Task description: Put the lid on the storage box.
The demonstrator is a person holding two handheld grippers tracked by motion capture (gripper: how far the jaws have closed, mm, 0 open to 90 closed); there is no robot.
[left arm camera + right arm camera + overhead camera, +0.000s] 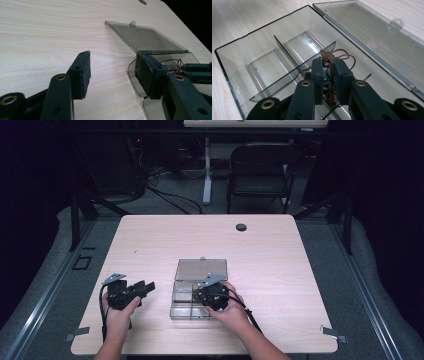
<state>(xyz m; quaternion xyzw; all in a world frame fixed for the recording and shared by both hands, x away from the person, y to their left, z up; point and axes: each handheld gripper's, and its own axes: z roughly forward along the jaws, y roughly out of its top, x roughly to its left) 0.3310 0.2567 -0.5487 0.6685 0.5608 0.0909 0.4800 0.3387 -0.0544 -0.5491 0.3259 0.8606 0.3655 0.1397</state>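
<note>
We see the worktop (pixel 150 240) carrying a clear compartment box (pixel 242 57), lid (pixel 372 35) folded flat open behind it, compartments bare. Our right gripper (pixel 328 75) sits over the box, clamped narrow on a small wired component (pixel 327 65). Left gripper (pixel 112 72) rests wide and holds nothing, just beside the box.

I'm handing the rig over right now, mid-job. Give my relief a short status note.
Right tongs: shut on a small wired component, held over the clear box, near its dividers.
Left tongs: open, holding nothing, over bare table left of the box.
Lid: open, lying flat behind the box.
Done: component gripped, brought to the box.
Left: likely set it in a compartment, release, close the lid.
</note>
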